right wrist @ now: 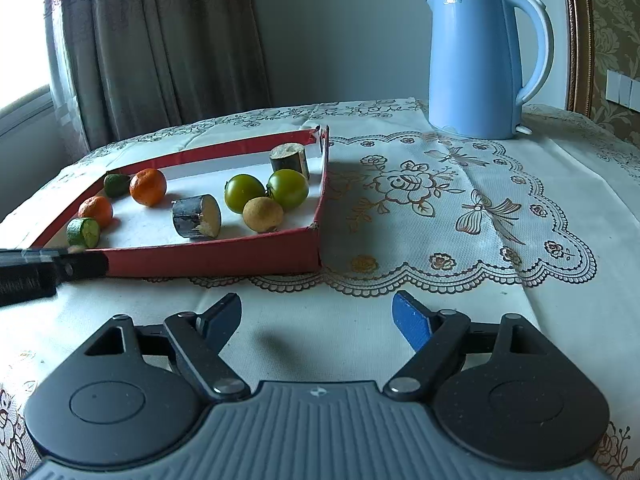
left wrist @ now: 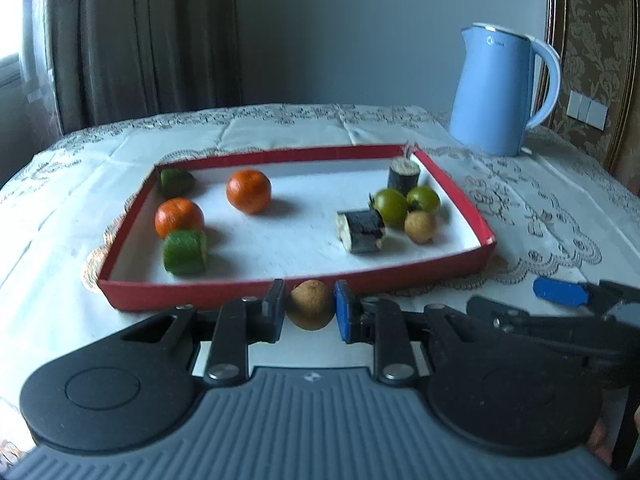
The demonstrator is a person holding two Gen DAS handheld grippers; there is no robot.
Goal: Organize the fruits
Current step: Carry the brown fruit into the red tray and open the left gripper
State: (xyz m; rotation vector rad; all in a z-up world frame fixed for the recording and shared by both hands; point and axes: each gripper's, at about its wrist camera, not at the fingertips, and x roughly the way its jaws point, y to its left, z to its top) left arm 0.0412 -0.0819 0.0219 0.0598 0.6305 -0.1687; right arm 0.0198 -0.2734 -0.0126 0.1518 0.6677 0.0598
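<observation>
Dim, cool daylight, bluish cast overall. Source is a window (right wrist: 24,108) at the far left, bright and washed out there in both views; curtain (right wrist: 160,48) beside it reads muddy brown. Soft shadows fall to the right of the oranges (left wrist: 248,191) and off the tray (right wrist: 216,258) onto the worktop (right wrist: 440,208). Faint sheen on the blue kettle (right wrist: 476,64), no hard glare. Left wrist view is softly blurred throughout, lace pattern and fruit edges smeared. Right wrist view is sharper; lace detail crisp. Strong fisheye bowing: worktop edges curve, wall frame (right wrist: 578,36) at right leans. Right gripper (right wrist: 318,322) casts a diffuse dark patch on the cloth beneath.
</observation>
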